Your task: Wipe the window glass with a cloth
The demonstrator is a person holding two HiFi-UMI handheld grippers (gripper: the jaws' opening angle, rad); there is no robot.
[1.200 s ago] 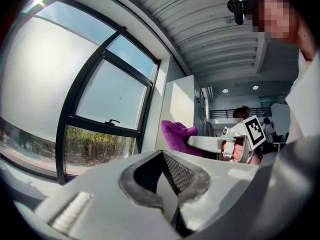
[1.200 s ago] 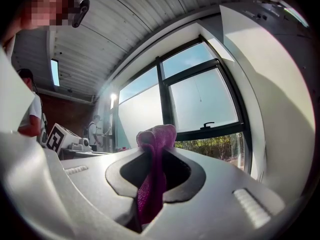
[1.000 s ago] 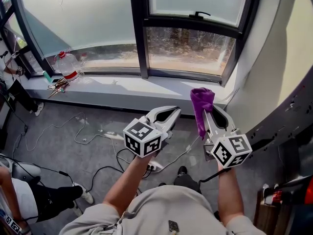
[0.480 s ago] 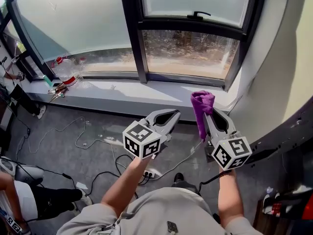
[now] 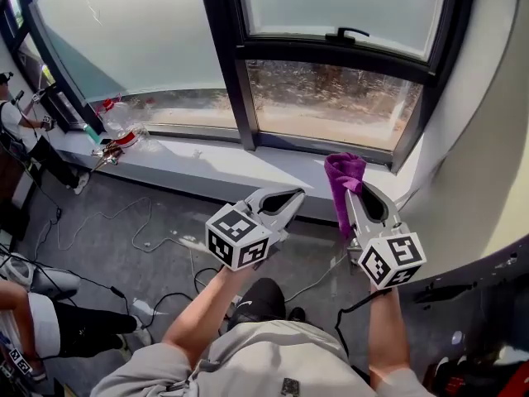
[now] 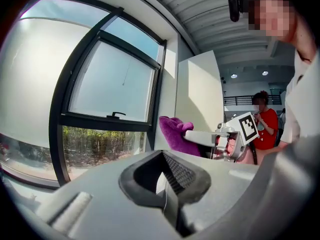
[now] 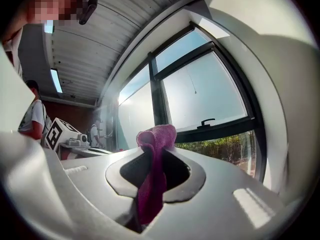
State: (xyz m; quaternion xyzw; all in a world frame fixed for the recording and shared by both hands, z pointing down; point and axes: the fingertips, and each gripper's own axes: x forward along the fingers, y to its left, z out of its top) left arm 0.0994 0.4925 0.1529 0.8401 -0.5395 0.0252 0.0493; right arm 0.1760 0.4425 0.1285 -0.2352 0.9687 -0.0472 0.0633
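pinching the cloth (image 5: 342, 179) upright, the right gripper (image 5: 357, 190) hovers near the sill (image 5: 215, 162); the left gripper (image 5: 291, 195) is pressed together on nothing; wiping looks not yet begun; next, i judge, the cloth must reach forward and press flat on the glass (image 5: 331, 98).

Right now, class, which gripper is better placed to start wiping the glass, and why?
The right gripper: its jaws are shut on the cloth, held up facing the lower pane. The left gripper is shut with nothing between its jaws.
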